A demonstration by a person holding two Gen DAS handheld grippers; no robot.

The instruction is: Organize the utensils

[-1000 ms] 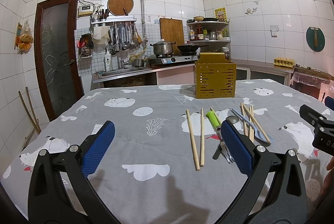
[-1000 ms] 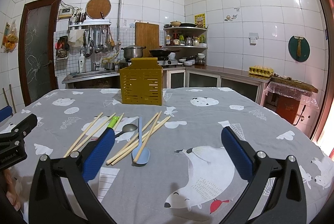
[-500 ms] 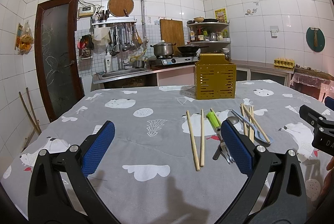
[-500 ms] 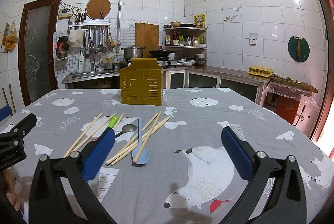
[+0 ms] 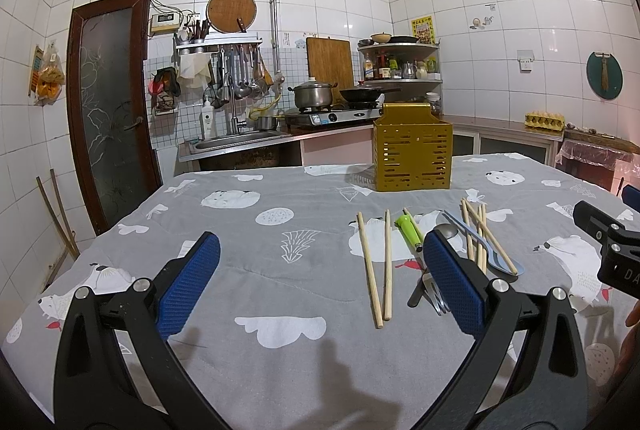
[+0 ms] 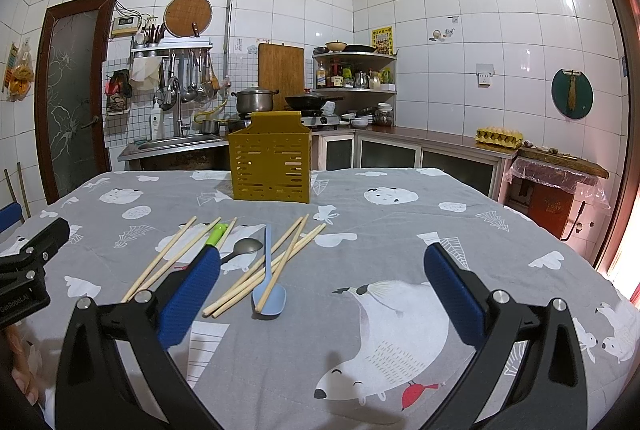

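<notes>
A yellow slotted utensil holder (image 5: 413, 149) (image 6: 271, 158) stands upright at the far side of the table. Before it lie several wooden chopsticks (image 5: 386, 260) (image 6: 294, 250), a green-handled utensil (image 5: 408, 228) (image 6: 216, 233), a metal spoon (image 5: 447, 230) (image 6: 246, 246), a blue spoon (image 5: 490, 250) (image 6: 269, 296) and a fork (image 5: 433, 295). My left gripper (image 5: 320, 280) is open and empty, low over the near table, left of the utensils. My right gripper (image 6: 320, 284) is open and empty, just right of them. Each gripper's body shows at the edge of the other's view.
The table is covered by a grey cloth (image 5: 280, 310) with white animal prints. Behind it run a kitchen counter with sink (image 5: 240, 141), stove and pots (image 5: 312, 95), a corner shelf (image 6: 354, 69) and a door (image 5: 110, 101) at left.
</notes>
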